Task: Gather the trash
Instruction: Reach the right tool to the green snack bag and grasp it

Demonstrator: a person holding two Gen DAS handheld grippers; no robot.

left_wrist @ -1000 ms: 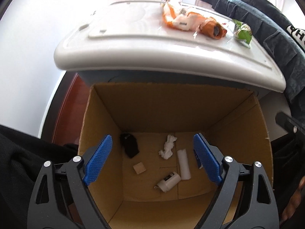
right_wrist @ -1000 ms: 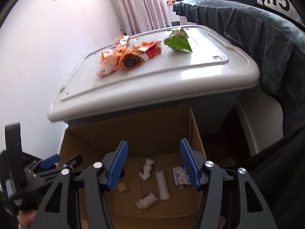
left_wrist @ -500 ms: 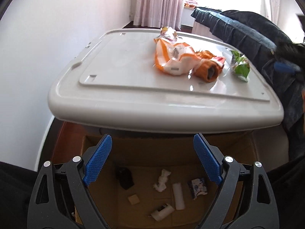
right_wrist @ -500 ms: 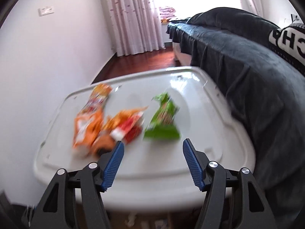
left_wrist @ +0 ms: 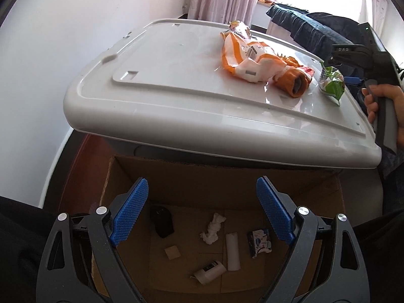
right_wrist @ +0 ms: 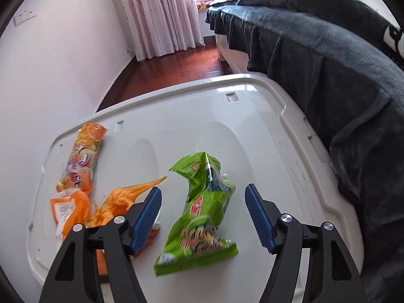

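Note:
A green snack wrapper point(right_wrist: 202, 214) lies on the white plastic lid point(right_wrist: 252, 131); my right gripper point(right_wrist: 203, 217) is open with a finger on each side of it, just above. Orange wrappers point(right_wrist: 80, 169) lie to its left. In the left wrist view the orange wrappers point(left_wrist: 255, 60) and green wrapper point(left_wrist: 332, 85) lie on the lid point(left_wrist: 176, 75). My left gripper point(left_wrist: 199, 214) is open and empty above a cardboard box point(left_wrist: 227, 181) that holds a tissue point(left_wrist: 212, 228), a white tube point(left_wrist: 232, 251) and other scraps.
A bed with a dark blanket point(right_wrist: 328, 50) runs along the lid's right side. A white wall point(right_wrist: 50, 63) is on the left, curtains point(right_wrist: 161, 12) at the back. The hand holding the right gripper point(left_wrist: 383, 101) shows at the lid's right edge.
My right gripper rose from the box, moved over the lid and came down around the green wrapper. My left gripper lifted and pulled back, bringing the lid top into view.

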